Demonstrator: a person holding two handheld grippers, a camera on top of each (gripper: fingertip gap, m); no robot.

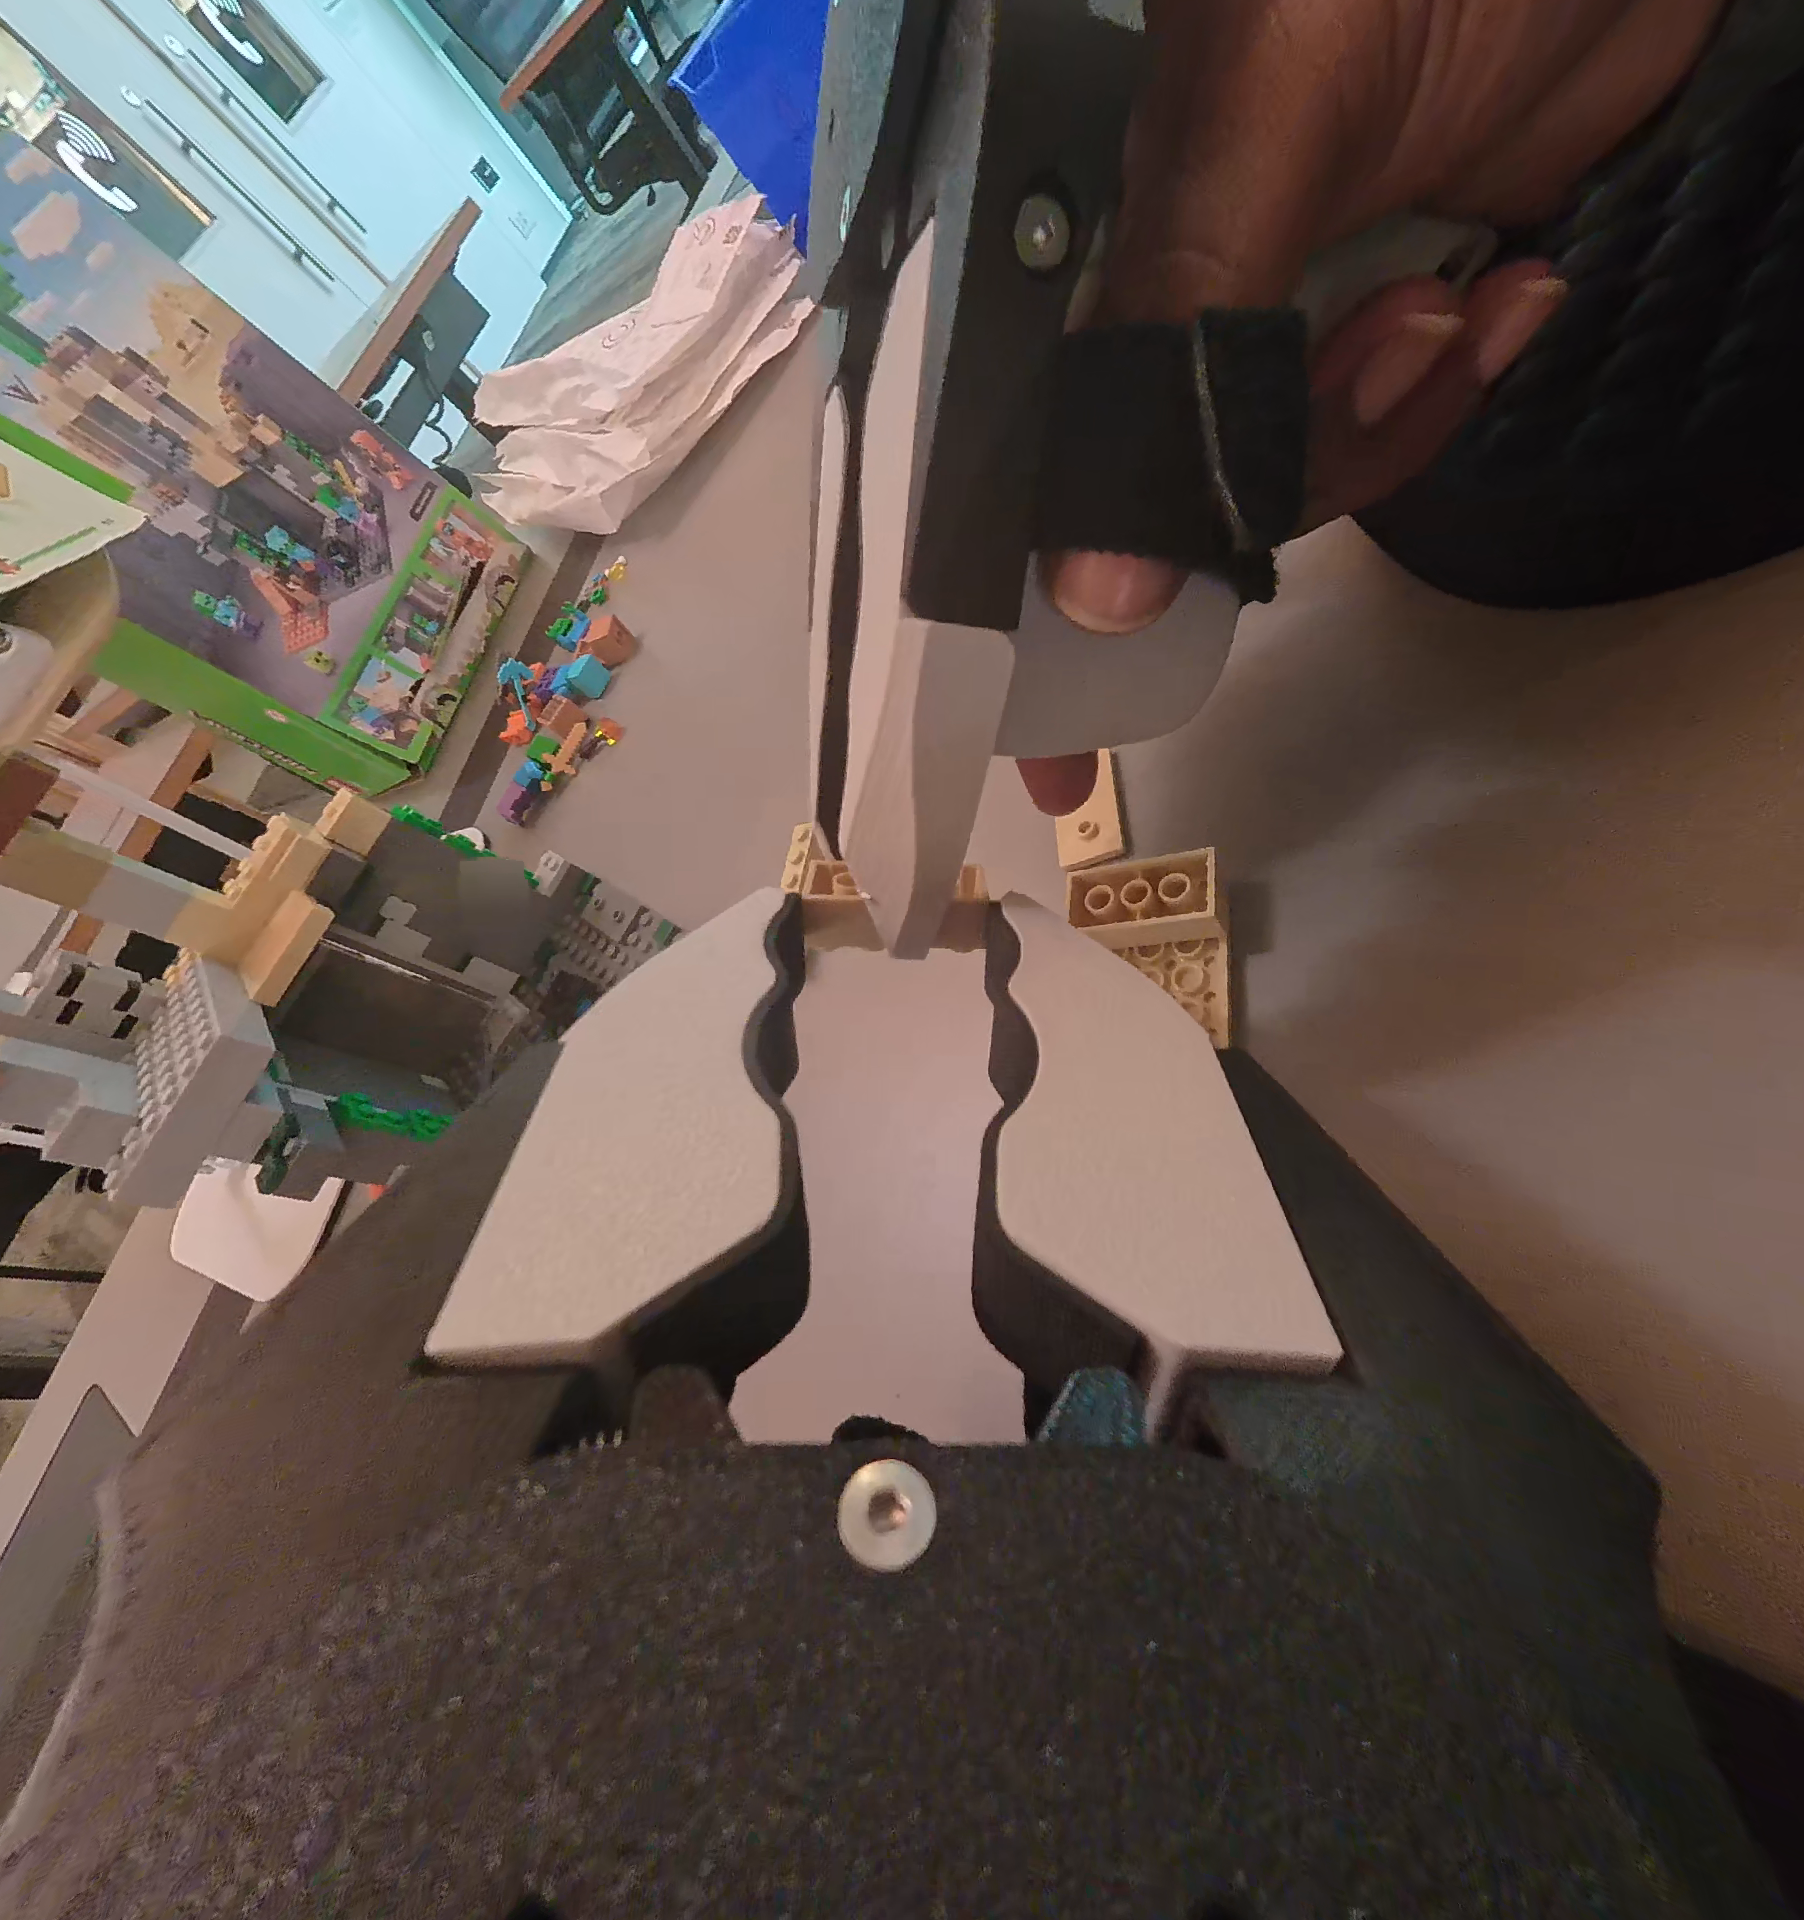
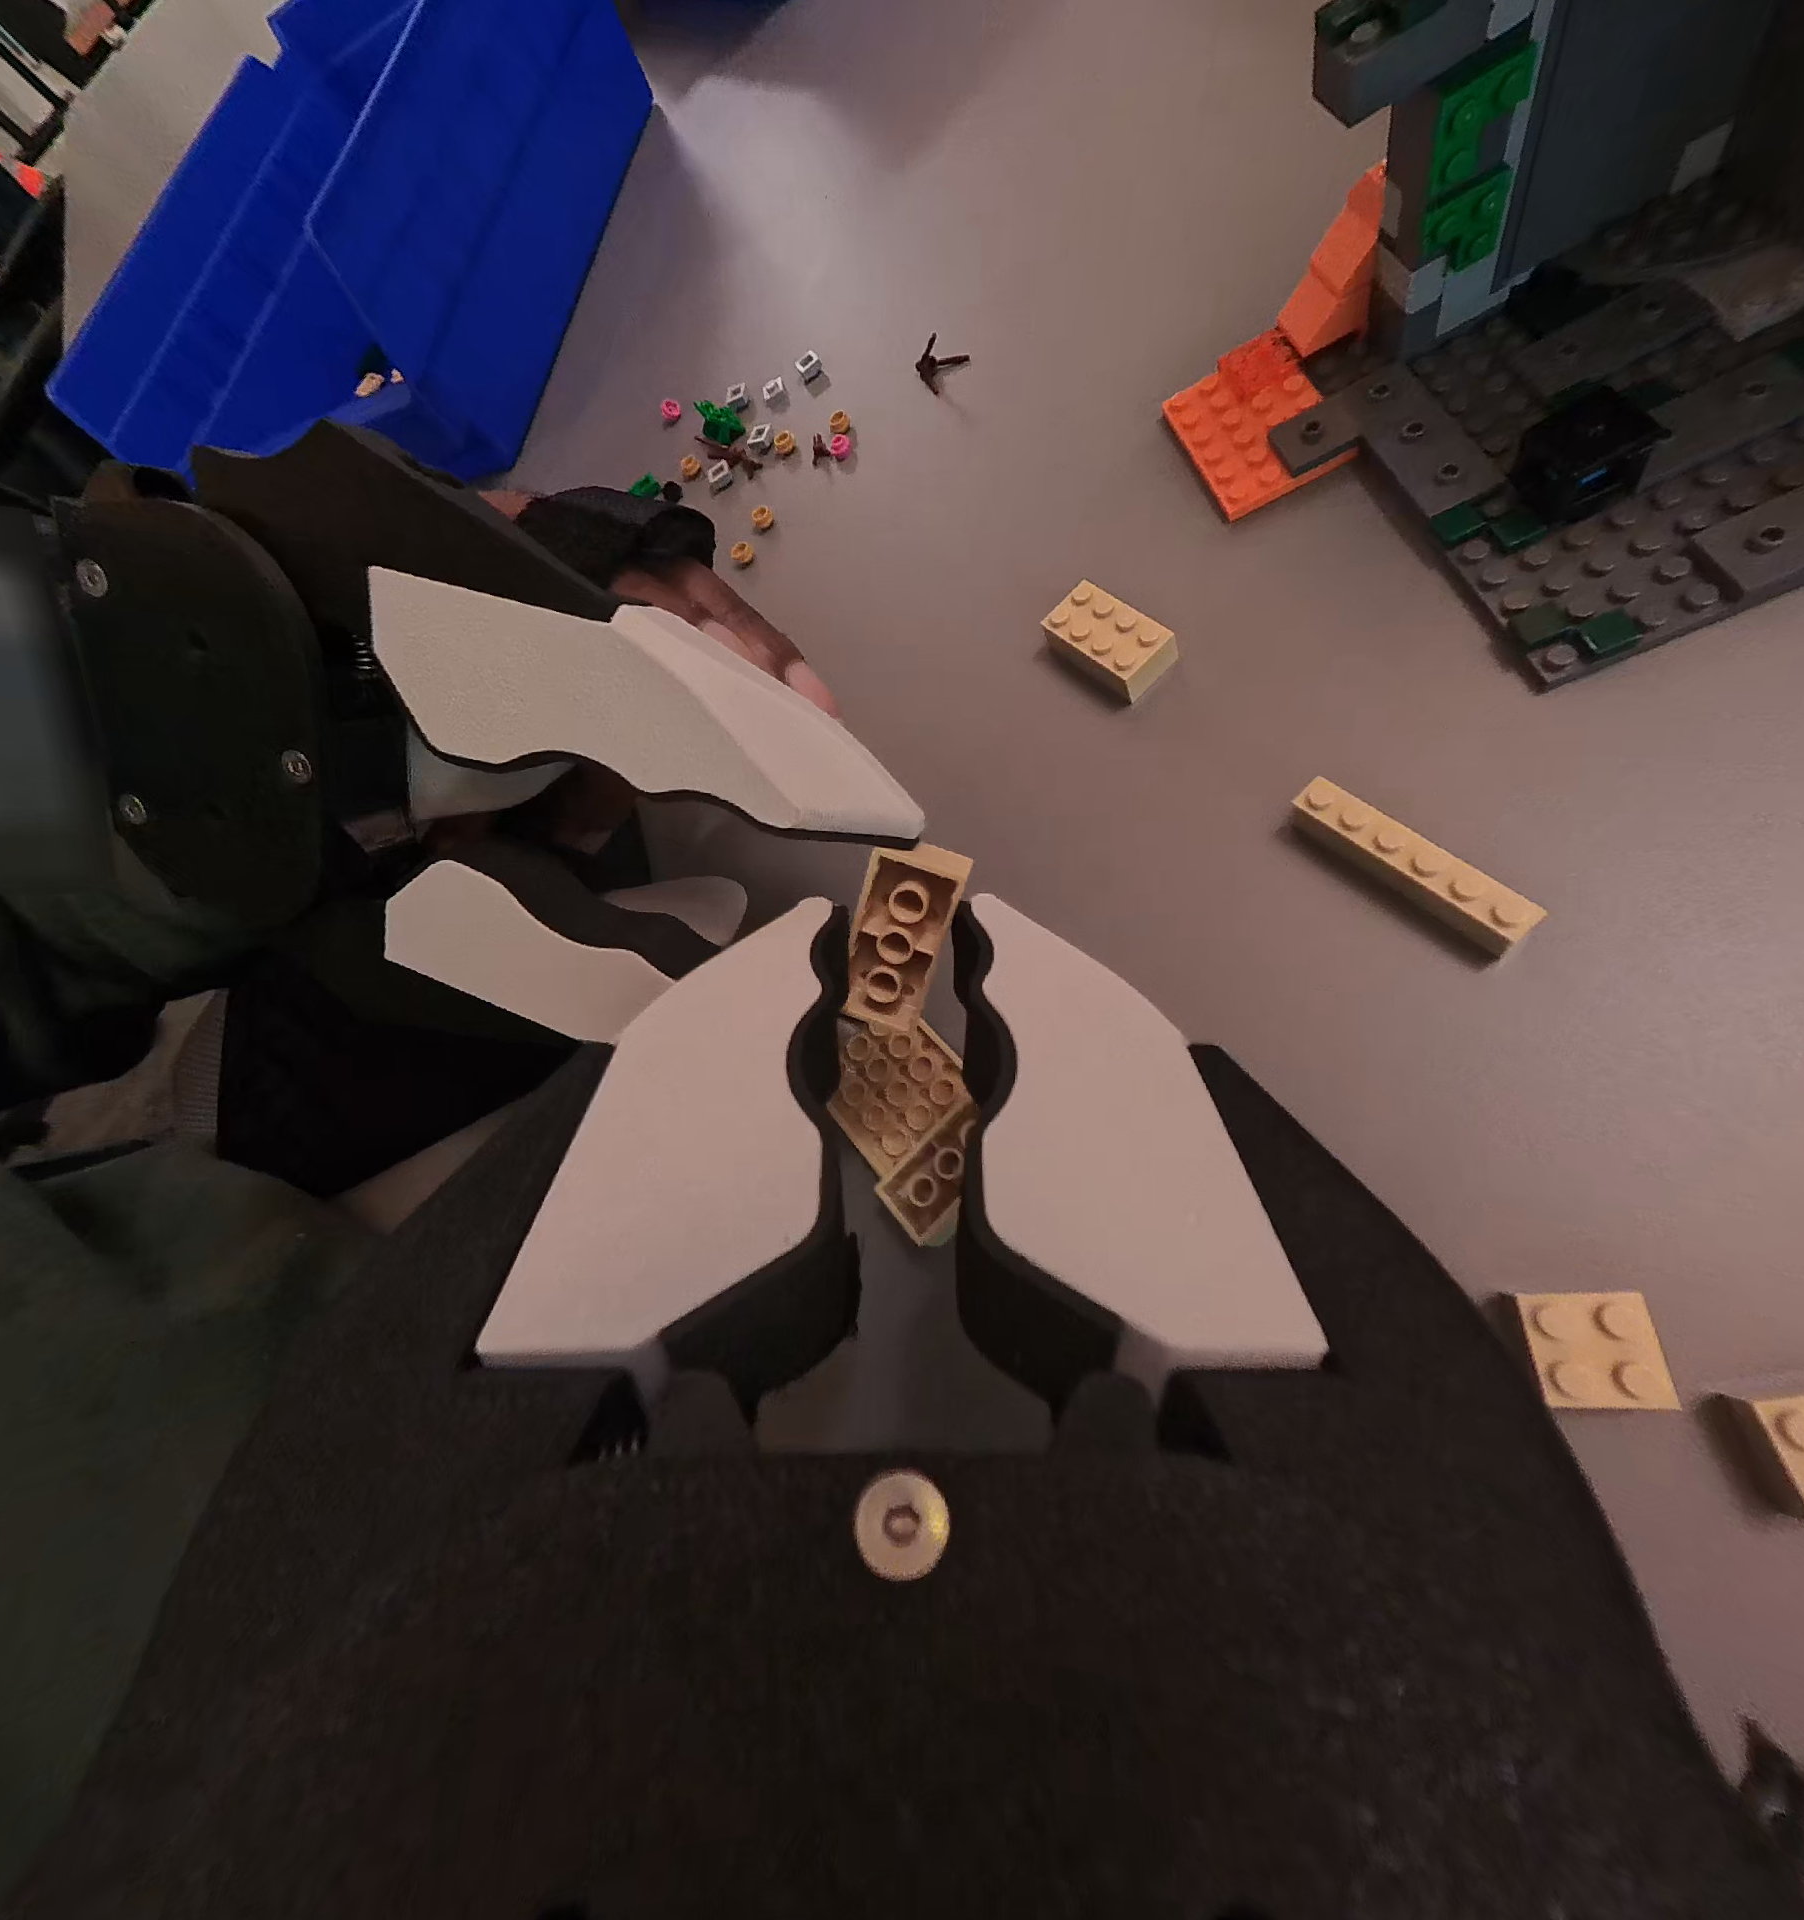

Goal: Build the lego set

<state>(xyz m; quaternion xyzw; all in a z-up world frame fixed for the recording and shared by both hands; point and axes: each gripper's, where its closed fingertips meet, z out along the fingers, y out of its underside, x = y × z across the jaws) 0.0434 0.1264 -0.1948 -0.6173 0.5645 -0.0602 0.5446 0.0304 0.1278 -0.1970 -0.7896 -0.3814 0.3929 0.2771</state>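
Much of the set stands built: a grey, green and orange brick structure (image 2: 1563, 343) fills the upper right of the right wrist view. Unfinished work sits at frame centre, where the right gripper (image 2: 903, 914) clamps a small tan brick sub-assembly (image 2: 903, 1039) and the left gripper (image 1: 893, 914), jaws parted, closes around it. Several loose tan bricks (image 2: 1417, 862) remain unplaced on the grey table (image 2: 981, 260) at right.

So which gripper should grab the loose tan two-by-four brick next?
Left, probably: the right gripper is shut on the tan brick assembly; the left gripper is open and empty. The tan two-by-four brick lies loose on the grey table.
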